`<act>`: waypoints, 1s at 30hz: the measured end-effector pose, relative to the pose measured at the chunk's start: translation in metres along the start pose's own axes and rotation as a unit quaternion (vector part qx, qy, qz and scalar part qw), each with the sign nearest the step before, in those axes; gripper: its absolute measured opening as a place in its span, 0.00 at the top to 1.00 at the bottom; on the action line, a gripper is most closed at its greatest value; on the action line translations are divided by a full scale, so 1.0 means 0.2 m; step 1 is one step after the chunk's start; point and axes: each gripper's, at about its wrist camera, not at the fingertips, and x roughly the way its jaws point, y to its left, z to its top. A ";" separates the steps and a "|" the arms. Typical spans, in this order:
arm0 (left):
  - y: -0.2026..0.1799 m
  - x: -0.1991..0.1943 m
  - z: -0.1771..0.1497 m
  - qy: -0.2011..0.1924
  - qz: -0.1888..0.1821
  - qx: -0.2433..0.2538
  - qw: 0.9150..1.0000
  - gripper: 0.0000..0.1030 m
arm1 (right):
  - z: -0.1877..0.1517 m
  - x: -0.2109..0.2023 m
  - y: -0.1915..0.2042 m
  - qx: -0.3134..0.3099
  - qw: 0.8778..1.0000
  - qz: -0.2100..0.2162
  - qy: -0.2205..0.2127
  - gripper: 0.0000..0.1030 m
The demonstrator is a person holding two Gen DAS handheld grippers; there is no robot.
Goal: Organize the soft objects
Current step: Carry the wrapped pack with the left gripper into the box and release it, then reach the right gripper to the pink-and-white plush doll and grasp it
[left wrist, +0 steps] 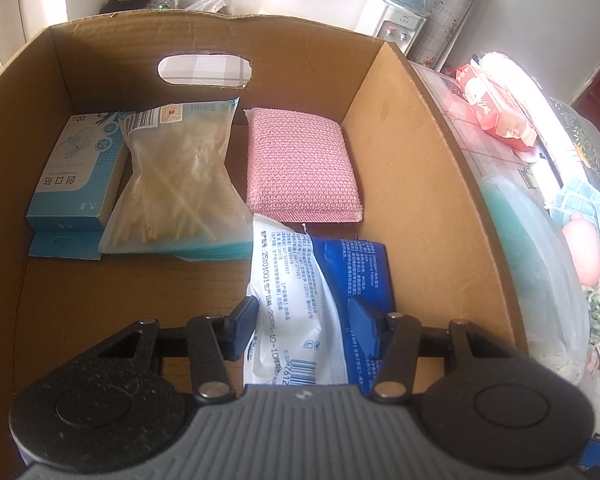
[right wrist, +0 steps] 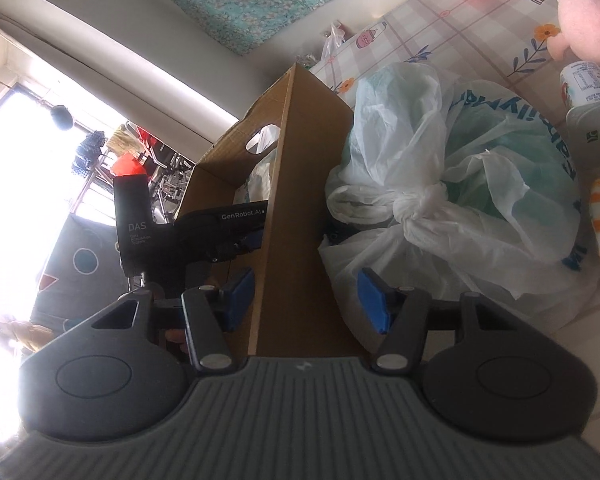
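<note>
Left tongs (left wrist: 306, 326) inside brown cardboard box (left wrist: 416, 184), blue pads pinching white-and-blue soft plastic wipes pack (left wrist: 300, 280) low over box floor. Behind it: pink knitted sponge pad (left wrist: 300, 164), clear bag of cotton swabs (left wrist: 180, 184), blue-white plaster carton (left wrist: 76, 176). Right tongs (right wrist: 306, 300) gaping, straddling box side wall (right wrist: 296, 216), gripping nothing. Knotted white plastic bag (right wrist: 460, 184) just beside box on tablecloth.

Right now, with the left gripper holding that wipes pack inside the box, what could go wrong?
1. The wipes pack hangs close to the pink sponge; released here, it may land on it.
2. The right gripper straddles the cardboard box wall and could nudge the box.
3. The tied plastic bag presses against that wall and may snag.
</note>
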 end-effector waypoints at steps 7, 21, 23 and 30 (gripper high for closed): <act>0.02 0.01 0.02 -0.015 0.012 -0.036 0.999 0.56 | -0.04 -0.03 -0.03 0.006 1.000 -0.003 -0.004 0.44; -0.01 -0.31 -0.03 -0.077 -0.008 -0.064 0.995 0.28 | -0.04 -0.22 -0.03 -0.060 0.994 -0.055 -0.070 0.43; -0.06 -0.42 -0.05 -0.109 -0.006 -0.052 0.993 0.28 | -0.03 -0.25 -0.03 -0.073 0.992 -0.062 -0.083 0.42; -0.40 -0.78 -0.21 -0.245 -0.021 -0.001 0.969 0.21 | 0.04 -0.44 -0.08 -0.103 0.979 -0.095 -0.148 0.40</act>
